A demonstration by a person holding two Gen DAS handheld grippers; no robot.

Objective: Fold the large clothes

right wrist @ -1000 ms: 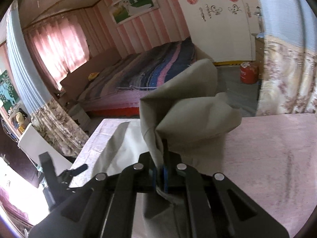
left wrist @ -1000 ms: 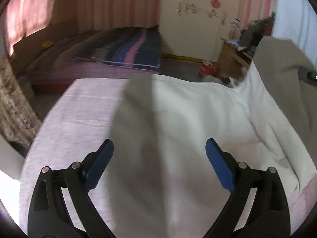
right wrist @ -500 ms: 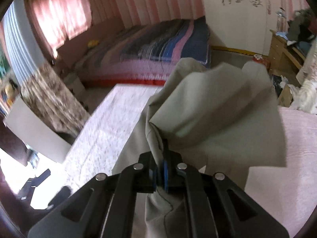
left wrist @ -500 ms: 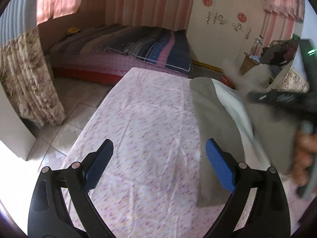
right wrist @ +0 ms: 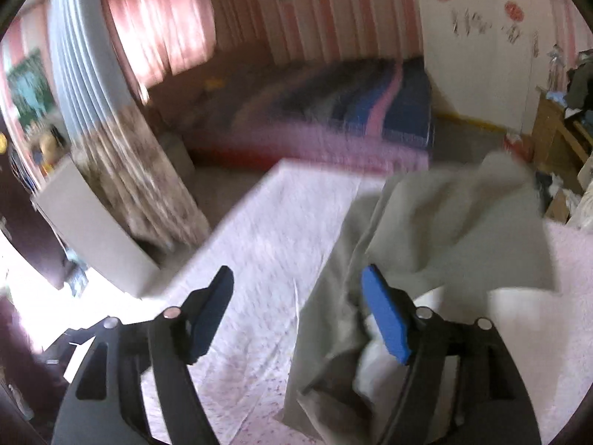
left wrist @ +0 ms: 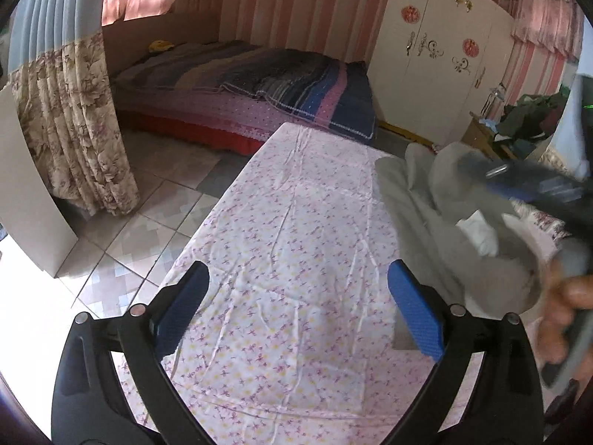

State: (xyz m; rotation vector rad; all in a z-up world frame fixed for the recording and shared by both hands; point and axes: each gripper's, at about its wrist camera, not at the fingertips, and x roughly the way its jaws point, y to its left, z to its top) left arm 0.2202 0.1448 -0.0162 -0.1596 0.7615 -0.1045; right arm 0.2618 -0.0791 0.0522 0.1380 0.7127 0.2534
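A striped bed [left wrist: 259, 85] lies far across the tiled floor [left wrist: 148, 200], floral curtain [left wrist: 74, 122] left, white wardrobe [left wrist: 437, 55] right.

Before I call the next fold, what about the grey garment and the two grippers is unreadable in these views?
- Right wrist view: motion blur smears the grey garment; seams and garment type unreadable. Right gripper, jaws just opened, holds nothing.
- Right wrist view: the garment's near end is hidden by the gripper frame.
- Left wrist view: the right gripper and hand are blurred and cut by the edge.
- Left gripper: open over the flowered sheet.
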